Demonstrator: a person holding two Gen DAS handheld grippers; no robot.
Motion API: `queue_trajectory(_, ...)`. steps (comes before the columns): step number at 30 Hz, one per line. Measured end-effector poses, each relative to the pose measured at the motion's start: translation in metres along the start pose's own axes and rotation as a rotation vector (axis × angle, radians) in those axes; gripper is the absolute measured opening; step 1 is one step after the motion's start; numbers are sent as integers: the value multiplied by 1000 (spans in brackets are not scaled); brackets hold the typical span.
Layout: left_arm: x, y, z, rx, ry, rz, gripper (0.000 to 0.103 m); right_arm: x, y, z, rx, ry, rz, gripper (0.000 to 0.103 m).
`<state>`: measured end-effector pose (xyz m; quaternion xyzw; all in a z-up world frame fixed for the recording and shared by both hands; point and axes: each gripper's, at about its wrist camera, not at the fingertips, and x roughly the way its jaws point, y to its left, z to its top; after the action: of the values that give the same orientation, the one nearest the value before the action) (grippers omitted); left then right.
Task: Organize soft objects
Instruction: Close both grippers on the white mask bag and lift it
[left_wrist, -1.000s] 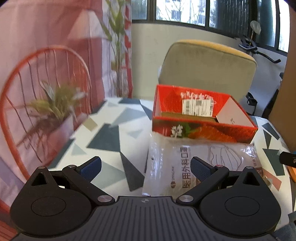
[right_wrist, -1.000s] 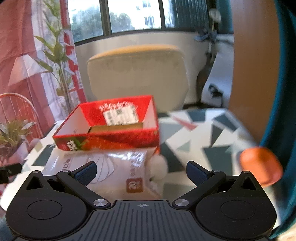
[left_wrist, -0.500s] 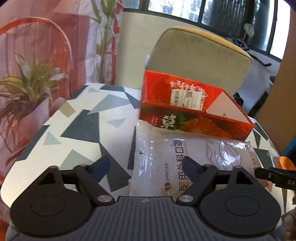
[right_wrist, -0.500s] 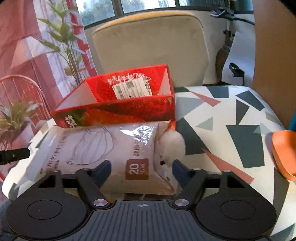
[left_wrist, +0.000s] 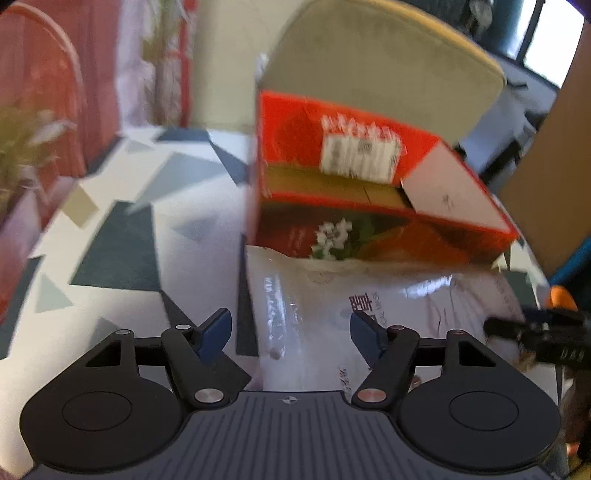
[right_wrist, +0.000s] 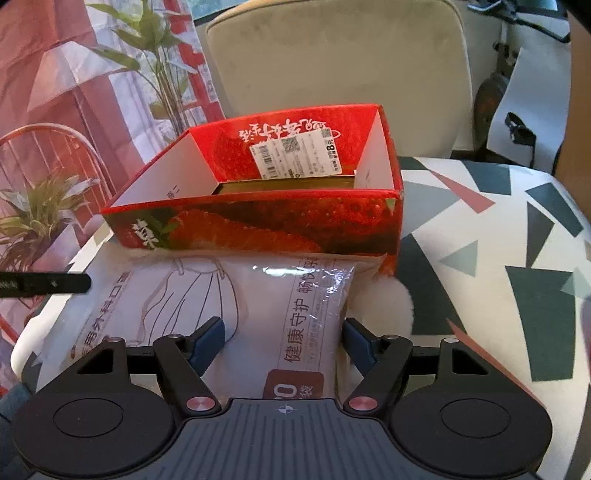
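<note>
Two grippers: both hover low over the near edge of the table (right_wrist: 480, 236), neither holding anything.
Left gripper (left_wrist: 290, 334): fingers spread wide; the left corner of the mask bag lies between and beyond the blue pads, contact not clear.
Right gripper (right_wrist: 283, 339): fingers spread, straddling the right part of the mask bag; pads appear apart from the plastic.
Mask bag (right_wrist: 236, 306): one clear pouch with printed text and a mask drawing, flat on the table, its far edge touching the front wall of the red box.
Red box (right_wrist: 266, 225): one open carton with strawberry print, a white barcode label on the inner back wall; stands just behind the mask bag.
White fluffy thing (right_wrist: 384, 306): one soft ball, beside the right end of the mask bag, at the front right corner of the red box; partly covered by the bag.
Obstructions: the red box closes off the far side of the mask bag; the fluffy ball crowds the right finger.
Around: one beige chair (right_wrist: 332, 62) behind the red box; potted plant (right_wrist: 33, 218) left of it.
Hard to read: left view is motion-blurred; orange object (left_wrist: 561, 297) at the right edge is cut off, unidentified.
</note>
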<state>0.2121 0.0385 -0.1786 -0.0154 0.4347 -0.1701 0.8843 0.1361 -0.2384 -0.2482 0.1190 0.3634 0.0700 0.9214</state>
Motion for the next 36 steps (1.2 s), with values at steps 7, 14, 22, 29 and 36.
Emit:
queue_trajectory(7,24,12,8,-45,84,-132,72,15,-18,21,21,72,37,69)
queue_trajectory(14,44,3,13,-31,130,-174,74,35,-32,34,81,164,116,74)
queue_trajectory(22,32,-11,16,-2,126,-215,73,28,-17,36,10,188,121,68)
queue_trajectory(29,-8,-2,27,54,55,-254,52,-19,-15,50,-106,149,160,44)
queue_trajectory(36,-59,-11,57,147,-120,-241,46,-66,-6,83,-191,5,169,36)
